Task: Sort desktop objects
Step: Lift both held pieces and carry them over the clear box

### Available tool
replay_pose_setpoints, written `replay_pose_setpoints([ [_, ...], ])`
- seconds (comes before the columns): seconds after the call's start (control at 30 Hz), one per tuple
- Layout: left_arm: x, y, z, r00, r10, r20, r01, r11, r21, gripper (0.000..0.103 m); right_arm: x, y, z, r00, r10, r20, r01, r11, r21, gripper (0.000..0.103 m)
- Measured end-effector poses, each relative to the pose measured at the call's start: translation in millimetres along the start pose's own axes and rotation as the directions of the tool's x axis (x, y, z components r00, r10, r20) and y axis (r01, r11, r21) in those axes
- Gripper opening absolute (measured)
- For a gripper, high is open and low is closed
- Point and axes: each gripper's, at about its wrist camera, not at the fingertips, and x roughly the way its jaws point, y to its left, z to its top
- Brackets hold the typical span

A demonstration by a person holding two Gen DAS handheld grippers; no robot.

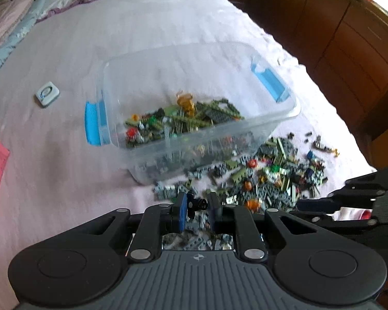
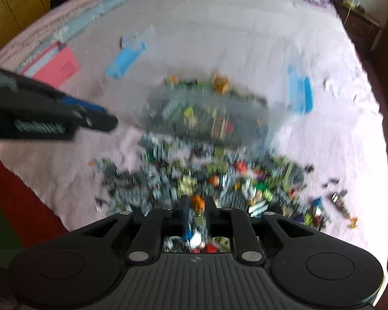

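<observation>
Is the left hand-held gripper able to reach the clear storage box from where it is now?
Probably yes: the left hand-held gripper faces the clear storage box directly, with only loose bricks lying low between them.

The bed cover (image 1: 147, 38) is pale lilac. The box (image 1: 121, 77) is clear with blue latches (image 1: 270, 81). The bricks (image 1: 271, 175) are grey, olive, green, orange, red. The card (image 2: 53, 68) is pink.

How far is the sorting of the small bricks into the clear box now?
Done: some bricks already lie in the clear box. In hand: the left gripper pinches a small black piece; the right gripper, blurred, is down among the bricks. Left: the large pile still on the bed.
</observation>
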Motion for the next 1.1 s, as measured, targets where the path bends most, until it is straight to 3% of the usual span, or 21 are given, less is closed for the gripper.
replay_pose_setpoints([
  [0.1, 7.6, -0.8, -10.2, 1.000, -0.006, -0.030, 0.006, 1.000, 0.003, 0.019, 23.6, 2.1, -6.4, 0.998, 0.003, -0.056, -0.005, 0.999, -0.032, 0.017],
  [0.27, 17.0, -3.0, -22.3, 0.998, -0.021, -0.065, 0.021, 1.000, 0.005, 0.019, 47.5, -0.6, -10.5, 0.997, -0.004, -0.078, 0.003, 1.000, -0.008, 0.018],
  [0.67, 26.6, -1.2, -21.2, 0.997, -0.031, -0.071, 0.032, 0.999, 0.007, 0.019, 97.2, -4.8, -18.3, 0.984, 0.012, -0.180, -0.012, 1.000, -0.002, 0.019],
  [0.8, 27.0, -1.9, -20.3, 0.997, -0.035, -0.073, 0.036, 0.999, 0.007, 0.019, 97.0, -7.1, -17.3, 0.985, 0.019, -0.173, -0.017, 1.000, 0.010, 0.012],
  [1.1, 19.1, -4.9, -13.1, 0.998, -0.039, -0.047, 0.040, 0.999, 0.018, 0.019, 55.6, -17.4, -11.3, 0.995, 0.026, -0.092, -0.019, 0.997, 0.070, 0.012],
])
